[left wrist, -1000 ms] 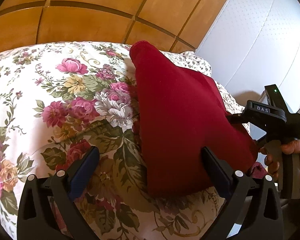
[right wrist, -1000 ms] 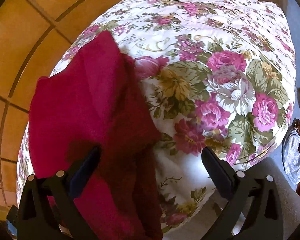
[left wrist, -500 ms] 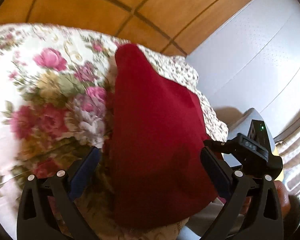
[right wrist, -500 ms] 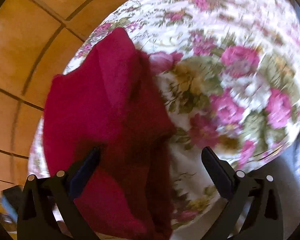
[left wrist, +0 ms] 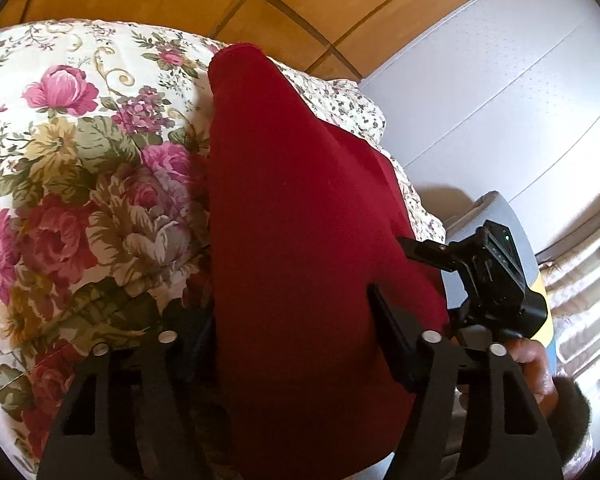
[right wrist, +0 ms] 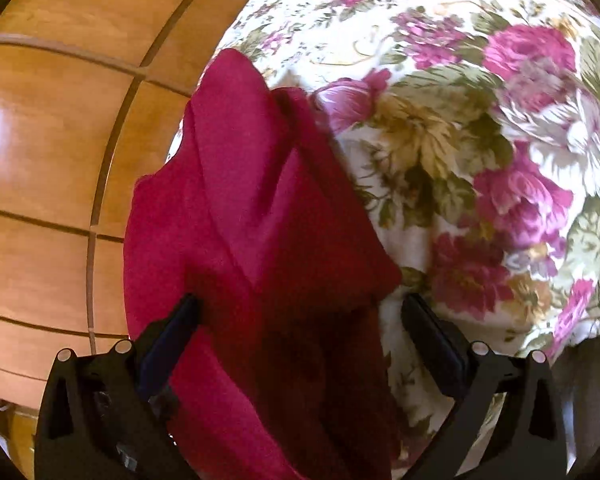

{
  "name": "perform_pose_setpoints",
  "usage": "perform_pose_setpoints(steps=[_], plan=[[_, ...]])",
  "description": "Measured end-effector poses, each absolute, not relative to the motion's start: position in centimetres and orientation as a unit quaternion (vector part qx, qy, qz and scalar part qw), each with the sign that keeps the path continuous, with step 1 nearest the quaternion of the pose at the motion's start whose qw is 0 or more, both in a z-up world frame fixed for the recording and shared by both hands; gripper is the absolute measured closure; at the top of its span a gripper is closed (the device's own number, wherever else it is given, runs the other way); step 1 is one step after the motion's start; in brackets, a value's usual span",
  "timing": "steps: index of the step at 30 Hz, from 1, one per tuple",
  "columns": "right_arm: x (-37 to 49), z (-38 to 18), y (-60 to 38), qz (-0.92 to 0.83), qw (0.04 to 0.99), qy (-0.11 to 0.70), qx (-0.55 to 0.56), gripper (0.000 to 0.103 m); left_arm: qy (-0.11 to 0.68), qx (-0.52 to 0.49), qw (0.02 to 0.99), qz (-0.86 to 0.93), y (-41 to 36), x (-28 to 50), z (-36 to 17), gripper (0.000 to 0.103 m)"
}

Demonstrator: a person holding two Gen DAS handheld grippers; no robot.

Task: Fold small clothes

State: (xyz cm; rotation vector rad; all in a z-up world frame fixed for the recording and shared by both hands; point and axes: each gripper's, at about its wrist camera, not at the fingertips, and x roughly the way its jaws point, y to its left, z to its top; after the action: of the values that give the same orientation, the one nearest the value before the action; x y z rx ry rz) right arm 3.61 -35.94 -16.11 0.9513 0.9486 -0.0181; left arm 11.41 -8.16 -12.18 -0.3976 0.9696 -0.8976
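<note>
we see a red cloth [left wrist: 300,216] lying on a flowery blanket [left wrist: 80,152], close to its edge by the brown wooden floor [right wrist: 40,160]. our left claw [left wrist: 292,324] has just been closing, and the near end of the cloth sits between its fingers, but we cannot tell if they pinch it yet. our right claw [right wrist: 300,316] has just been closing a little too; it is spread wide, with folds of the cloth between its fingers. a hand [left wrist: 536,372] holds the right claw.

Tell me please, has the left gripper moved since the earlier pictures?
Yes. The left gripper has shifted rightward over the floral bedspread, now straddling the red cloth, and its jaws have just been closing.
</note>
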Motion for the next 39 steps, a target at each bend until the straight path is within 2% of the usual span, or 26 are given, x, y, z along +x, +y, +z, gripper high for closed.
perform_pose_setpoints(steps=[1,6,7,9,16,27,39], plan=[[3.7,-16.0,-35.8,-0.009,0.786,0.441,0.433,0.017,0.446,-0.183,0.772,-0.414,-8.0,11.3,-12.1,0.041],[3.5,-15.3,-34.9,-0.01,0.797,0.445,0.408,0.029,0.43,-0.162,0.785,-0.415,-7.9,10.4,-11.2,0.048],[3.5,-15.0,-34.6,0.0,0.8,0.442,0.407,0.04,0.428,-0.161,0.786,-0.416,-7.5,10.3,-11.1,0.048],[3.5,-14.6,-34.1,0.017,0.803,0.437,0.404,0.047,0.424,-0.16,0.789,-0.415,-7.3,10.0,-10.8,0.05],[4.3,-14.1,-32.2,0.063,0.805,0.438,0.395,0.058,0.419,-0.185,0.796,-0.396,-4.6,9.5,-10.9,0.051],[6.2,-11.6,-26.5,0.147,0.818,0.426,0.359,0.061,0.362,-0.189,0.842,-0.354,0.9,6.8,-7.8,0.052],[8.0,-6.1,-25.6,0.194,0.841,0.384,0.329,0.061,0.309,-0.18,0.864,-0.353,1.8,8.0,-3.6,0.052]])
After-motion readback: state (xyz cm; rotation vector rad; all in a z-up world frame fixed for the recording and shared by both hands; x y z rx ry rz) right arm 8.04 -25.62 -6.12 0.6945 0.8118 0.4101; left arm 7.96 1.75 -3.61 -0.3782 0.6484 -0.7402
